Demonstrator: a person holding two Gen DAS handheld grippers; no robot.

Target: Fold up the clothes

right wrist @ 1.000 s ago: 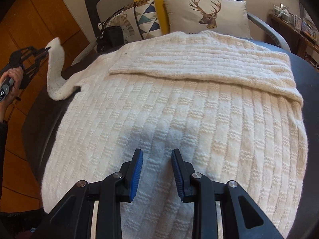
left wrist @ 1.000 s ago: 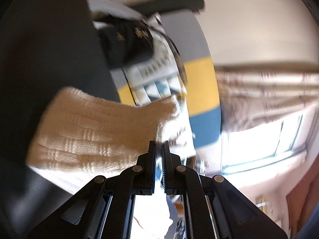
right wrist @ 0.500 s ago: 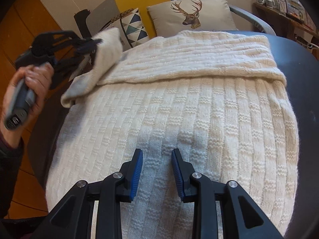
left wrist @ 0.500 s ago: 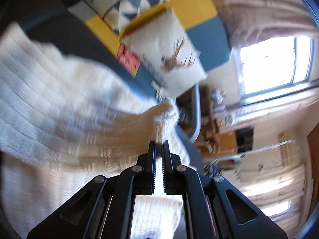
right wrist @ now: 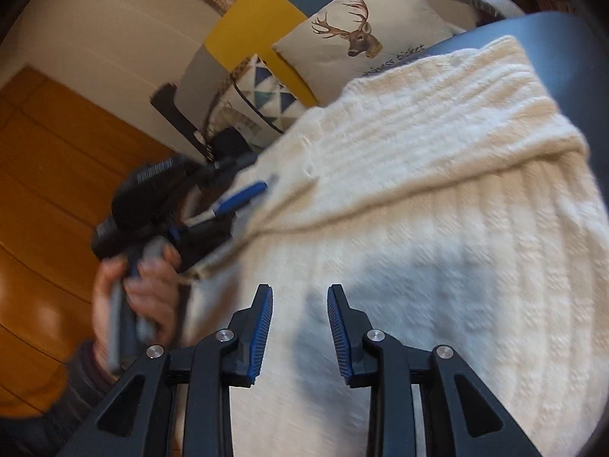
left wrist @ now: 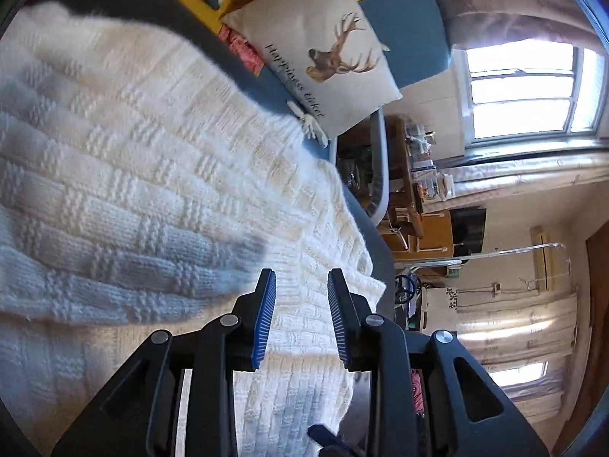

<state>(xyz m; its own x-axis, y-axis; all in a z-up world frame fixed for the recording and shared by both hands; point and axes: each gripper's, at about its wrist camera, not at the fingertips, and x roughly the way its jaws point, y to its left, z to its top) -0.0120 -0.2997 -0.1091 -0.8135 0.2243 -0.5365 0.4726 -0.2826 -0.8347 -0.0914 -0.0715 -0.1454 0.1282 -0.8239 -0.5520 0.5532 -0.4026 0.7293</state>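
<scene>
Dropped since half a second ago: sleeve [left wrist: 125, 236], then pinched in left tongs [left wrist: 298, 318], now lying folded across sweater [right wrist: 437, 247]. Left tongs now spread, holding nothing, hovering just above sleeve's cuff end. Right tongs [right wrist: 300, 327] also spread, empty, over sweater's near part.

Sweater spread on dark blue seat [right wrist: 563, 42], ahead of both tongs. Far side shows a second band folded inward, so likely both sleeves tucked in. Probably still left: folding body over itself into a compact stack, though hem not seen well enough to be sure.

Beyond sweater, deer pillow [left wrist: 335, 38] with script reading roughly "Happiness ticket". No other legible writing; right view blurred.
</scene>
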